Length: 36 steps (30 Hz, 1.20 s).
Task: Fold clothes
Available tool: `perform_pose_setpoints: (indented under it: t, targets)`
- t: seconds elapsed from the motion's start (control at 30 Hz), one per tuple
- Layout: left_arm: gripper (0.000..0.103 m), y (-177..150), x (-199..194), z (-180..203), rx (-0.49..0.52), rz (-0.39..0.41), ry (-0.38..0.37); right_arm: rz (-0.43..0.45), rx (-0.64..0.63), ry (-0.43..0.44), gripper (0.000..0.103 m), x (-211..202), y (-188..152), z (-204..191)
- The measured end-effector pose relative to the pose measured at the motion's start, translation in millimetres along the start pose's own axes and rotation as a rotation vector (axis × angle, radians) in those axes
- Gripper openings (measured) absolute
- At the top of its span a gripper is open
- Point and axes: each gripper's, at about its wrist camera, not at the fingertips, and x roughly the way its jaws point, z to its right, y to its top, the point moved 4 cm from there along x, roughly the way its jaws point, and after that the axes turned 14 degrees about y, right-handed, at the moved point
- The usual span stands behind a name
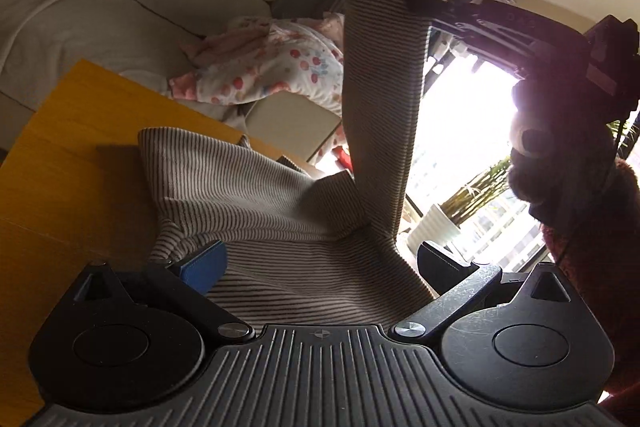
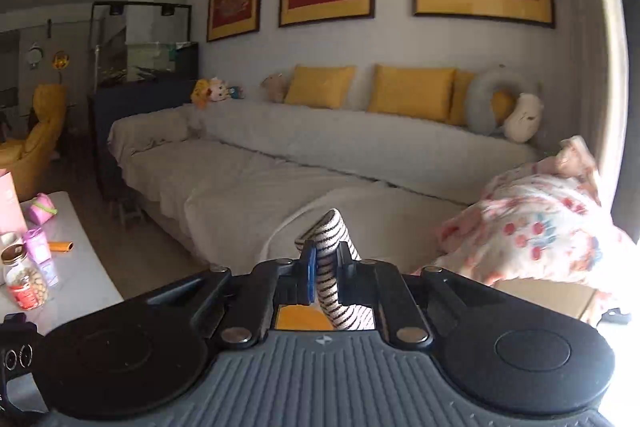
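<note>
My right claw (image 2: 325, 269) is clamped on a fold of the striped garment (image 1: 280, 219), pinching what looks like a sleeve that rises taut toward 1 o'clock in the left wrist view. My left claw (image 1: 316, 267) stands wide apart, its blue pad (image 1: 204, 265) lying on the cloth at 9 o'clock, gripping nothing. The rest of the garment lies rumpled on the yellow tabletop (image 1: 72, 147), spilling toward its far edge.

Risks as I judge them: with only 1 claw gripping, a further lift could drag the whole garment off the tabletop, or the thin pinch could slip and drop the sleeve crooked.

Containers: a jar (image 2: 26, 283) at 9 o'clock on the white side table (image 2: 86, 279) holds small pale pieces I cannot identify
</note>
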Motion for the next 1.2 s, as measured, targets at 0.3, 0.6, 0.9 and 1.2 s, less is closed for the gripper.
perform_pose_setpoints:
  t: [0.3, 0.6, 0.9, 1.2]
  targets:
    - [0.103, 2.7, -22.3, -39.8, -0.09, 0.007, 0.07, -0.101, 0.022, 0.117, 0.035, 28.7, -52.5, -34.6]
    - [0.103, 14.6, 10.2, -33.6, -0.162, -0.03, 0.046, -0.054, 0.307, -0.062, 0.066, -23.4, -130.1, 54.9]
    - [0.103, 26.6, 45.7, 20.4, 0.004, -0.013, 0.041, -0.009, 0.498, -0.067, 0.086, -29.2, -218.1, 92.2]
    - [0.103, 26.7, 115.4, 13.1, 0.058, -0.009, 0.165, -0.009, 0.507, 0.012, 0.103, -22.4, -214.8, 89.5]
